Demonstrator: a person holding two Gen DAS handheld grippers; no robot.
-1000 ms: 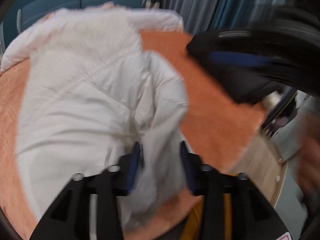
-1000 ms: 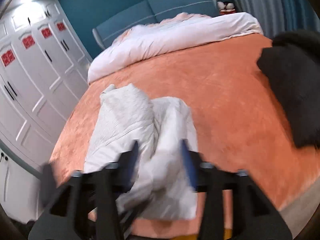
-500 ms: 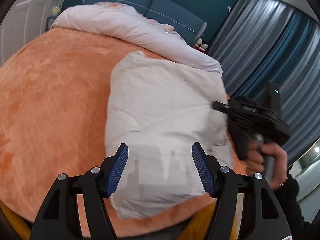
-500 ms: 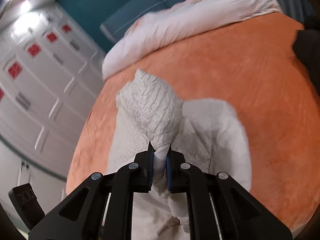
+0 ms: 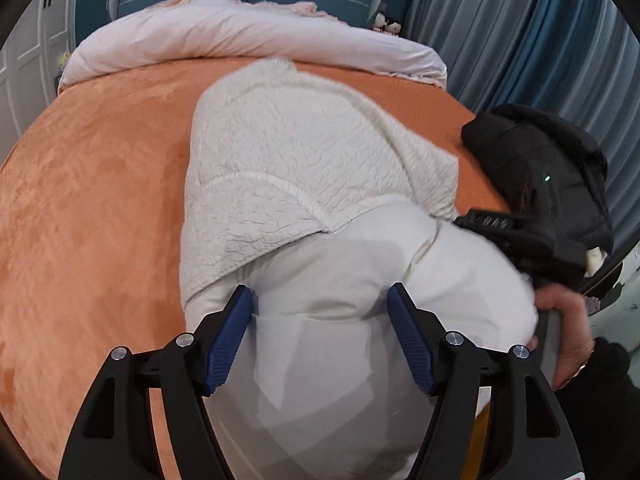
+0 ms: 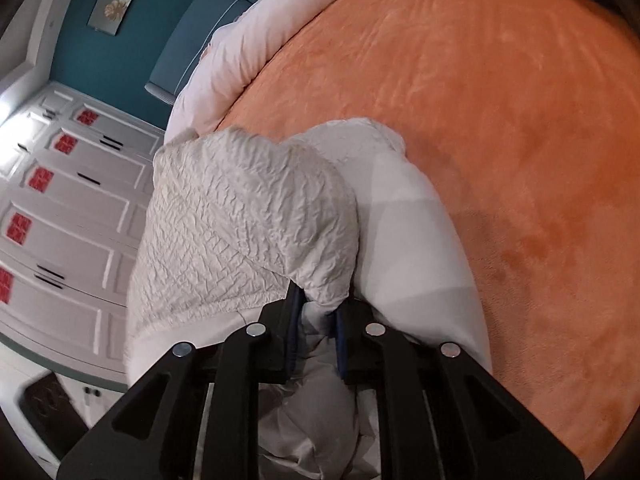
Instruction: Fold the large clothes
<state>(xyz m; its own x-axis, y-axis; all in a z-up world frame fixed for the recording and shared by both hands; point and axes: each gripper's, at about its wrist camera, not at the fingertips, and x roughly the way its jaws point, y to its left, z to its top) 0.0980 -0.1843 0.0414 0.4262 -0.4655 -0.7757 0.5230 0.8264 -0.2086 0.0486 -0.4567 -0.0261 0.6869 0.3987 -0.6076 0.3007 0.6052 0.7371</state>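
Observation:
A white padded jacket [image 5: 304, 168] with a crinkled quilted lining lies bunched on the orange bed cover [image 5: 92, 200]. My left gripper [image 5: 320, 292] hovers over its smooth near part. Its jaws are opening, with cloth between the blue pads [image 5: 230, 328] but not pressed by them. In the right wrist view my right gripper [image 6: 318, 304] pinches a fold of the jacket's [image 6: 240, 220] quilted edge, its jaws easing apart slightly. The right gripper's black body [image 5: 532, 236] and the hand [image 5: 568, 332] holding it show at the jacket's right side.
A black garment [image 5: 540, 148] lies on the bed's right side. A rolled white duvet [image 5: 240, 40] runs along the blue headboard. White wardrobe doors [image 6: 72, 208] stand left of the bed, grey-blue curtains [image 5: 520, 40] to the right. The orange cover [image 6: 520, 120] spreads beyond the jacket.
The right gripper closed onto a fold of the quilted edge and dropped low against the jacket. The left gripper let go of the cloth, spread wider and moved closer over the jacket.

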